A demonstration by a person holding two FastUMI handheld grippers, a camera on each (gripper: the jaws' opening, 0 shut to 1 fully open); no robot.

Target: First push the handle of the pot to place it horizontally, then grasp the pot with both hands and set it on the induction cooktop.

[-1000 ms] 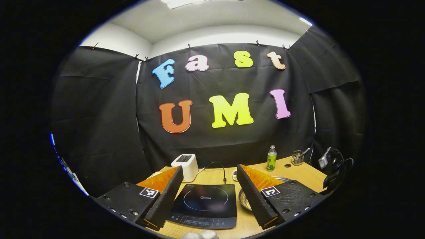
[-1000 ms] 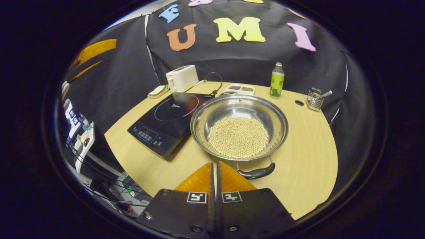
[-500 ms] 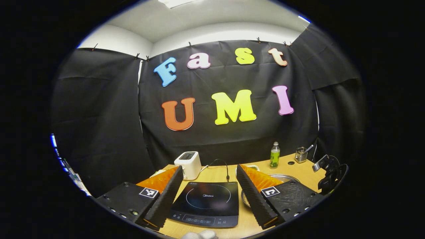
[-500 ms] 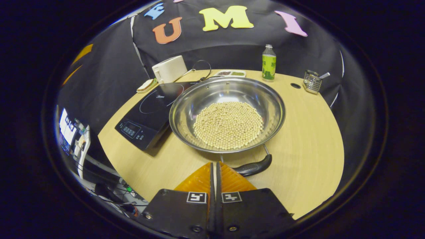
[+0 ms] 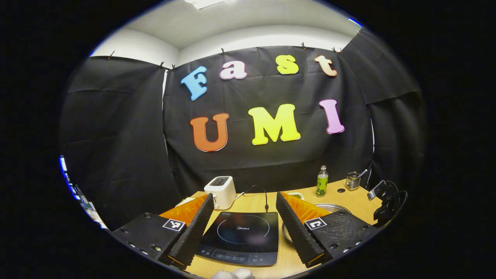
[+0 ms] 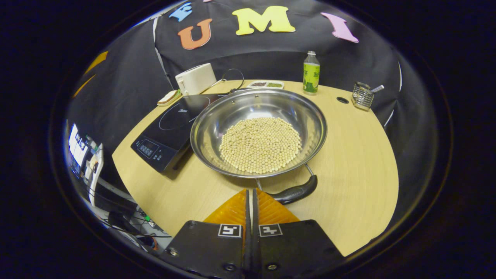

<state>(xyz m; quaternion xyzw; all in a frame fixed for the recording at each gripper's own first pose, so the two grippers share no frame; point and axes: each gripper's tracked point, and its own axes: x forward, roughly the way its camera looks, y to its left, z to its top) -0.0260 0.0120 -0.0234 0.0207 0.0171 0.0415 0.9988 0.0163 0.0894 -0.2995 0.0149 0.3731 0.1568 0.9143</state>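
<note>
Right tongs [image 6: 250,195] are sitting closed w/ nothing between, just beside pot handle [image 6: 294,192]. Pot [image 6: 259,133] w/ beans is resting on surface [image 6: 356,162], touching cooktop [image 6: 170,126]. Left tongs [image 5: 245,209] are hanging wide open, empty, above cooktop.

In the left gripper view, the pot [image 5: 332,208] is mostly hidden behind the right finger [image 5: 296,228] of the left hand-held gripper [image 5: 242,224]; only a strip of rim shows. The near edge of the induction cooktop [image 5: 240,236] is cut off. In the right gripper view, the contents of the far tray [image 6: 266,84] are too small to identify, possibly seeds.
</note>
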